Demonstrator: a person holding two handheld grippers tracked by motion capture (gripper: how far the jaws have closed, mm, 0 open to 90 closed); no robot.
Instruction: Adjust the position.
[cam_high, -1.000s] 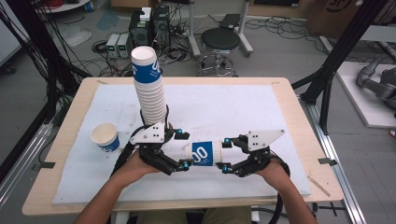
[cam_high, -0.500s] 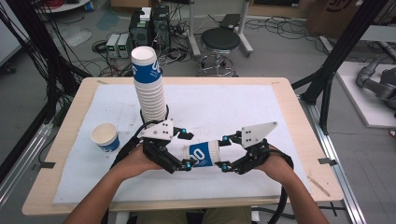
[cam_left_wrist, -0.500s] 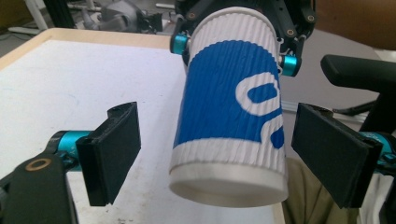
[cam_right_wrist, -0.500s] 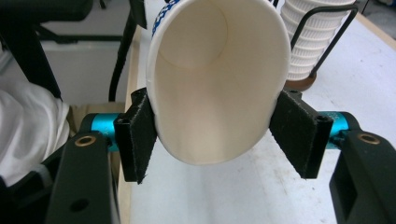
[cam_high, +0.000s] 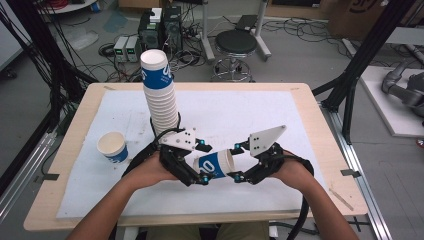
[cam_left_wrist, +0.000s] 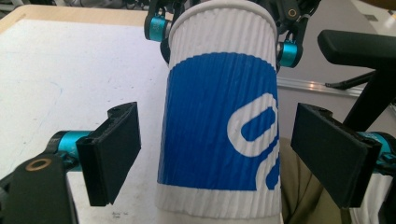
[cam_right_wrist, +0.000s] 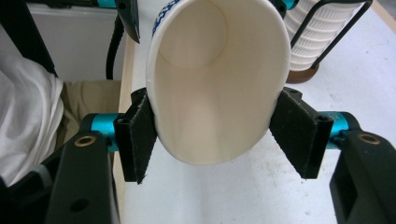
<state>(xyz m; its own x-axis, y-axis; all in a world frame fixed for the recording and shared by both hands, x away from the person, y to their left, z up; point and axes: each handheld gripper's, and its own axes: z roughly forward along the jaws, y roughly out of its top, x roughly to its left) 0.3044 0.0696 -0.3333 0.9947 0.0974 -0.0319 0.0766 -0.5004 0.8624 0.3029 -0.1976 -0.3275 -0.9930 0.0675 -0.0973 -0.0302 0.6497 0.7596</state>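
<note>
A white paper cup with a blue logo (cam_high: 215, 164) lies sideways in the air between my two grippers, above the front of the white mat (cam_high: 240, 115). My right gripper (cam_high: 236, 162) is shut on its rim. In the right gripper view the pads (cam_right_wrist: 137, 140) squeeze the cup's mouth (cam_right_wrist: 215, 93) into an oval. My left gripper (cam_high: 202, 163) stands open around the cup's lower body. In the left gripper view the ribbed cup (cam_left_wrist: 219, 116) runs between the left gripper's (cam_left_wrist: 219, 140) pads (cam_left_wrist: 112, 154) with a gap on each side.
A tall stack of the same cups (cam_high: 159, 95) stands in a black wire holder just behind the left gripper; its base (cam_right_wrist: 317, 32) shows in the right gripper view. A single upright cup (cam_high: 113, 147) sits at the left of the mat. The wooden table edge (cam_high: 310, 105) frames the mat.
The right gripper has risen a little and shifted left with the cup, whose mouth end now tilts upward. The left hand has hardly moved.
</note>
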